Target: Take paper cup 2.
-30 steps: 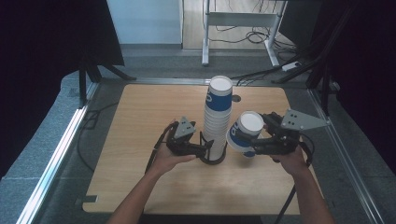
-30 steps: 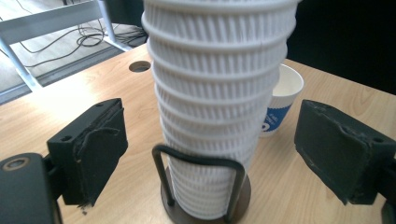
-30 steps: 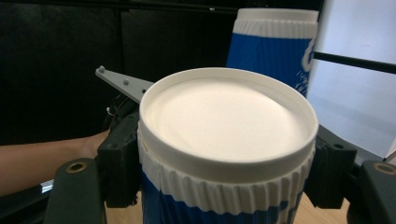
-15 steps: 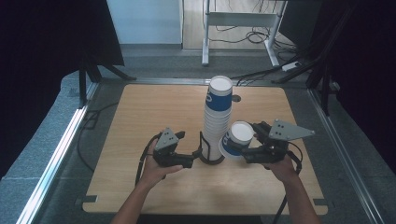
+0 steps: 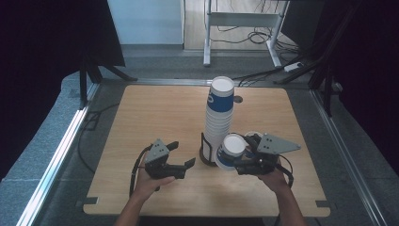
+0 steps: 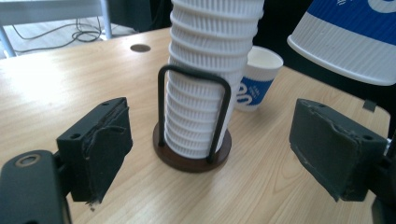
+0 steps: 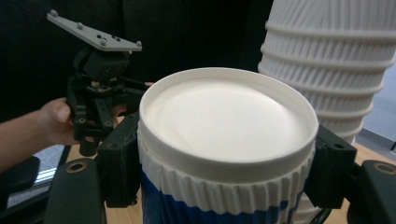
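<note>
Paper cup [image 5: 231, 149] clamped in your right gripper [image 5: 244, 162], left gripper [image 5: 181, 157] closing empty: nudge the stack [image 5: 219, 120] at twelve o'clock and it could topple.

Left tongs [image 5: 181, 159], held low in the left hand [image 5: 151, 181], point rightward with jaws parted (they have just been closing, nothing between them). Right tongs [image 5: 237, 160], in the right hand [image 5: 273, 175], point leftward, jaws clamped.

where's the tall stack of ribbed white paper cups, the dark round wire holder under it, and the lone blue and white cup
tall stack of ribbed white paper cups [image 6: 205, 88], left gripper view, ribbed side
dark round wire holder [image 6: 187, 161], left gripper view, base disc
lone blue and white cup [image 6: 256, 79], left gripper view, side wall
</note>
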{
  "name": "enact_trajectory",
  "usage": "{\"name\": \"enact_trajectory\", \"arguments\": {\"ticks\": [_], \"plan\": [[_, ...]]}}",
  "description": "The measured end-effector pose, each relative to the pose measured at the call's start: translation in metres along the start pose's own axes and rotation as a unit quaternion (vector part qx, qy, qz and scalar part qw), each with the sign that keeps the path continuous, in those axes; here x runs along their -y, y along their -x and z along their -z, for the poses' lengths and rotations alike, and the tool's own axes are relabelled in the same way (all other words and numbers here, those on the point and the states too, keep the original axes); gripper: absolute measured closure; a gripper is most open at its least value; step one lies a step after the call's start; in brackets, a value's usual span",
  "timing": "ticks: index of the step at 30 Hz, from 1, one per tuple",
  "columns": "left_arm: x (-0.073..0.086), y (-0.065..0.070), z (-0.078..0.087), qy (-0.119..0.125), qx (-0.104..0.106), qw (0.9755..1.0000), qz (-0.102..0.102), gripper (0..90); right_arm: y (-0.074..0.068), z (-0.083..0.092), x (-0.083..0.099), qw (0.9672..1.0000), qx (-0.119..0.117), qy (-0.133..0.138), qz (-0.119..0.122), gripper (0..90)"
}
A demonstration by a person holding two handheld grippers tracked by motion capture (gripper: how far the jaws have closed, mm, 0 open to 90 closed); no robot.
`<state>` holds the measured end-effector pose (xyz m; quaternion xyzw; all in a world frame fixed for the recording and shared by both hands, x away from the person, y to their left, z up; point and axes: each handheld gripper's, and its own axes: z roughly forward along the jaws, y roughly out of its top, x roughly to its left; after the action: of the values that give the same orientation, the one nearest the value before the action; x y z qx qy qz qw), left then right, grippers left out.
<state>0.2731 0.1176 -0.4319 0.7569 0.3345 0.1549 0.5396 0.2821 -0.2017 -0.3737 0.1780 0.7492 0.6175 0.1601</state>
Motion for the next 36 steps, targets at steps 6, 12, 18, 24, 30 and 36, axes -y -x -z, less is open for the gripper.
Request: {"name": "enact_trajectory", "arguments": {"ticks": [6,12,18,24,30,36], "plan": [[0.001,0.005,0.001,0.008,0.028,0.9996,0.006,13.5,-0.001,-0.007,0.018,0.9999,0.003,-0.009,-0.013,27.1],[-0.002,0.015,0.001,0.012,0.037,0.9992,-0.005,13.5,0.000,-0.014,0.030,0.9996,0.005,-0.014,-0.024,27.2],[-0.001,0.021,0.001,0.013,0.039,0.9991,-0.007,13.6,-0.003,-0.023,0.038,0.9994,0.008,-0.025,-0.024,27.1],[0.001,0.027,0.000,0.006,0.041,0.9990,-0.018,13.3,-0.008,-0.034,0.044,0.9993,0.007,-0.030,-0.023,27.1],[0.006,0.034,-0.007,-0.012,0.031,0.9989,-0.032,12.5,-0.013,-0.043,0.048,0.9993,0.000,-0.024,-0.028,27.1],[0.008,0.041,-0.014,-0.024,0.030,0.9983,-0.043,8.0,-0.014,-0.045,0.048,0.9991,-0.006,-0.017,-0.039,27.1]]}}
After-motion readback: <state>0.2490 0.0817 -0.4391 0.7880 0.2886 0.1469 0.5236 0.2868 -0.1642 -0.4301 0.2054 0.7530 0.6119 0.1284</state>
